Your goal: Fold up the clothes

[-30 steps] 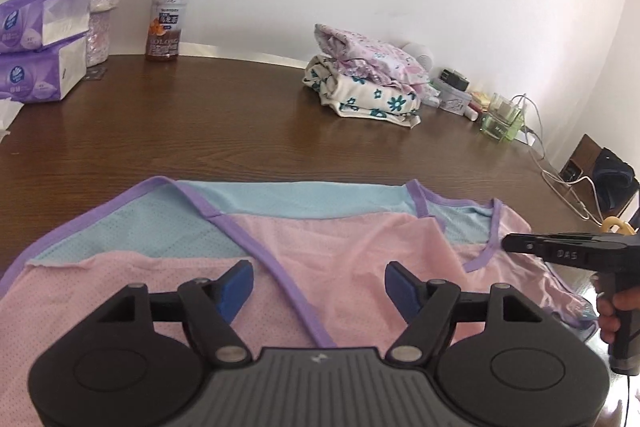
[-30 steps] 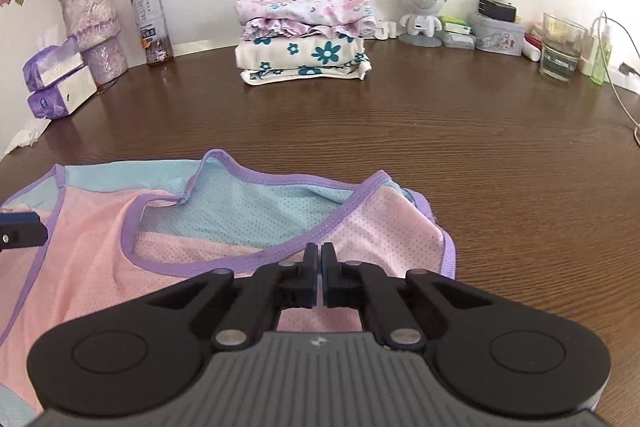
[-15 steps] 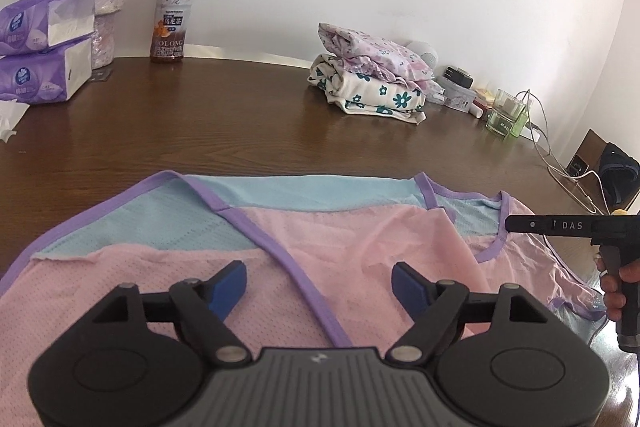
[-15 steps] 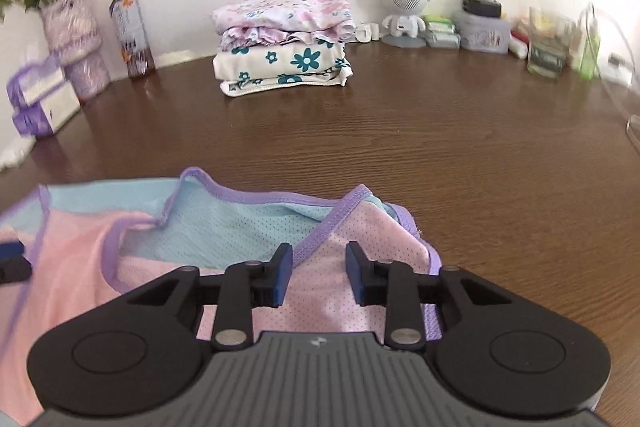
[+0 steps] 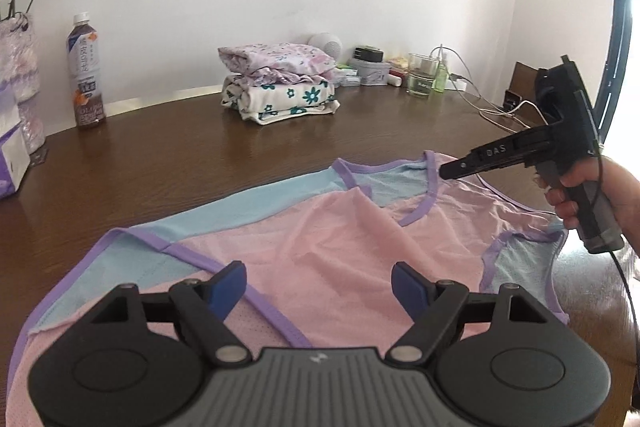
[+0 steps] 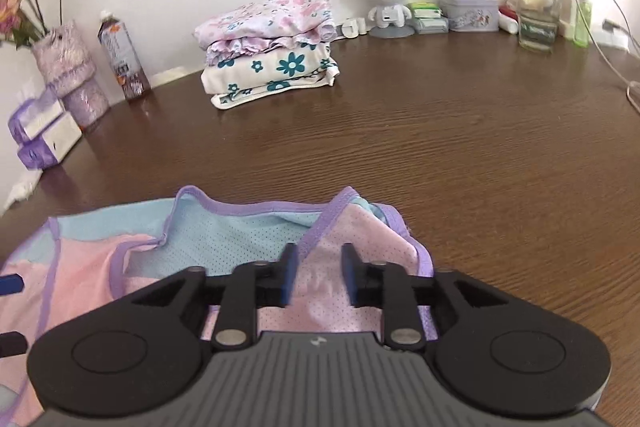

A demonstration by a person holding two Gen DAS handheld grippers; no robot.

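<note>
Grippers open over the pink vest

Pink mesh vest (image 5: 320, 239) with lilac trim and a pale blue lining lies spread on the brown table (image 5: 168, 163), at 6 o'clock in both wrist views. Left gripper (image 5: 319, 281) hovers above it with fingers spread wide, holding nothing. Right gripper (image 6: 318, 273), in a person's hand (image 5: 600, 195), has its fingers narrowly parted over the vest's shoulder. Folded clothes (image 6: 272, 47) sit stacked at 12 o'clock.
</note>
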